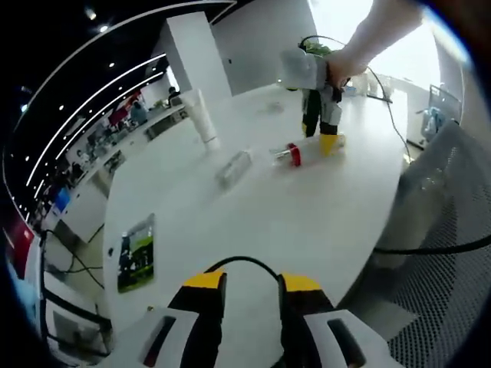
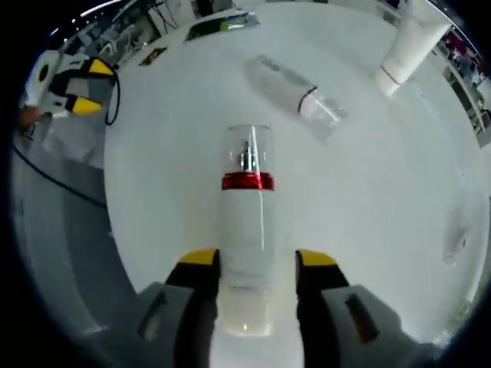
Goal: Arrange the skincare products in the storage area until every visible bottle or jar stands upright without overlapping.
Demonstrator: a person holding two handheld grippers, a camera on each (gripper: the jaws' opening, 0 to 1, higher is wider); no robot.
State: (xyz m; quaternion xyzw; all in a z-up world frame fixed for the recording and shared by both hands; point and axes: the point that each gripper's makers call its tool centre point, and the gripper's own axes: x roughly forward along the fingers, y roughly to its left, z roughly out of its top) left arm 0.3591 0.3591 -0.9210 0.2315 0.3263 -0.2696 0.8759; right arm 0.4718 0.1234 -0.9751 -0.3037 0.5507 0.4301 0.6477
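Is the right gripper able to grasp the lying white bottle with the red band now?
Probably yes: the right gripper is open, its jaws on either side of the lying white bottle with the red band, nothing between them.

**Around the white table**

A green-and-black printed leaflet (image 1: 136, 253) lies flat near the edge of the round white table (image 1: 253, 230). A grey mesh chair back (image 1: 445, 222) stands beside it, crossed by a black cable (image 1: 430, 248). Shop shelving (image 1: 115, 130) lines the background.

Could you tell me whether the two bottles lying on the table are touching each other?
Apart: the right gripper view shows bare table between the red-banded bottle and the clear-capped bottle.
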